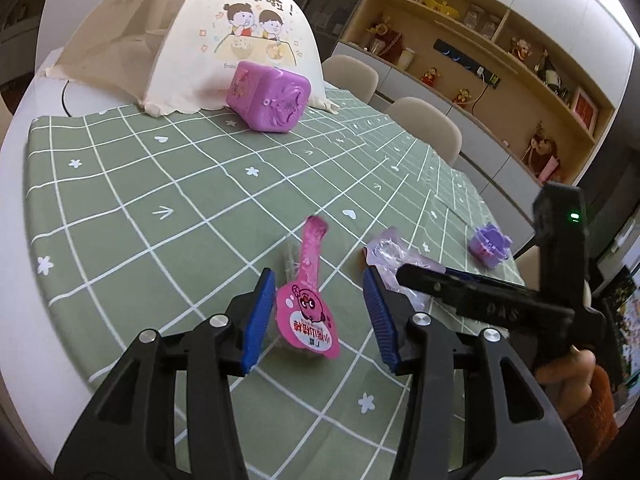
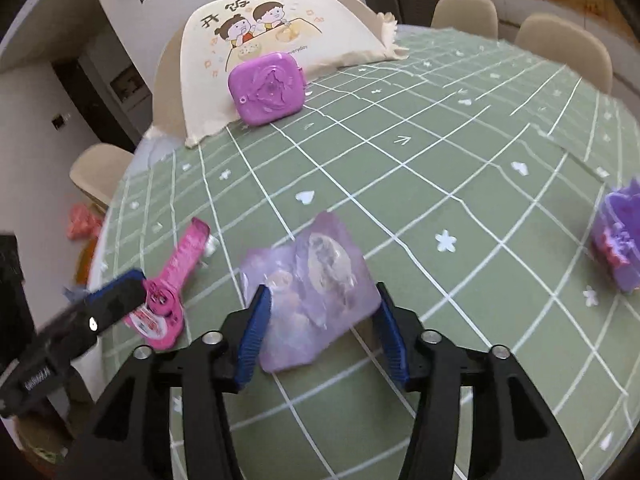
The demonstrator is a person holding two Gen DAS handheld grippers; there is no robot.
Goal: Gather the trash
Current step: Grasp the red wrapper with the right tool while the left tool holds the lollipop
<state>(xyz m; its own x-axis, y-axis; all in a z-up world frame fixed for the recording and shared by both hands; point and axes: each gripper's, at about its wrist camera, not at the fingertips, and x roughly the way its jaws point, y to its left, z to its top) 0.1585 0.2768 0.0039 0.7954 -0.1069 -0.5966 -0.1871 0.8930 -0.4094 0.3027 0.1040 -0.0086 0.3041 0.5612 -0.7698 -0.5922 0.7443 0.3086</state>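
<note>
Green checked cloth point(image 1: 168, 184) covers the table, and the trash lies scattered on its near half. From the left wrist view, the left gripper point(image 1: 320, 320) has its jaws spread wide, with a pink wrapper point(image 1: 306, 300) lying flat on the cloth between the blue pads point(image 1: 258, 320) — neither pad visibly presses it, though the wrapper's round printed end sits close beside the left one. Its long pink tail runs toward 12 o'clock.

At about 2 o'clock from that wrapper lies a clear purple-tinted packet point(image 1: 390, 254), and the right gripper point(image 1: 424, 272) reaches over it from 3 o'clock. In the right wrist view the packet point(image 2: 316, 284) sits between the right gripper's point(image 2: 324, 328) two blue fingers, jaws released and straddling it; whether the pads touch its edges cannot be told. The pink wrapper point(image 2: 176, 276) shows at 9 o'clock there, with one left-gripper fingertip over its round end.

A small purple ruffled cup point(image 1: 490, 246) stands off at 3 o'clock — well apart from both pieces. Far across at 12 o'clock a purple toy box point(image 1: 268, 100) rests against a cream mesh food cover point(image 1: 224, 40) printed with two cartoon children.
</note>
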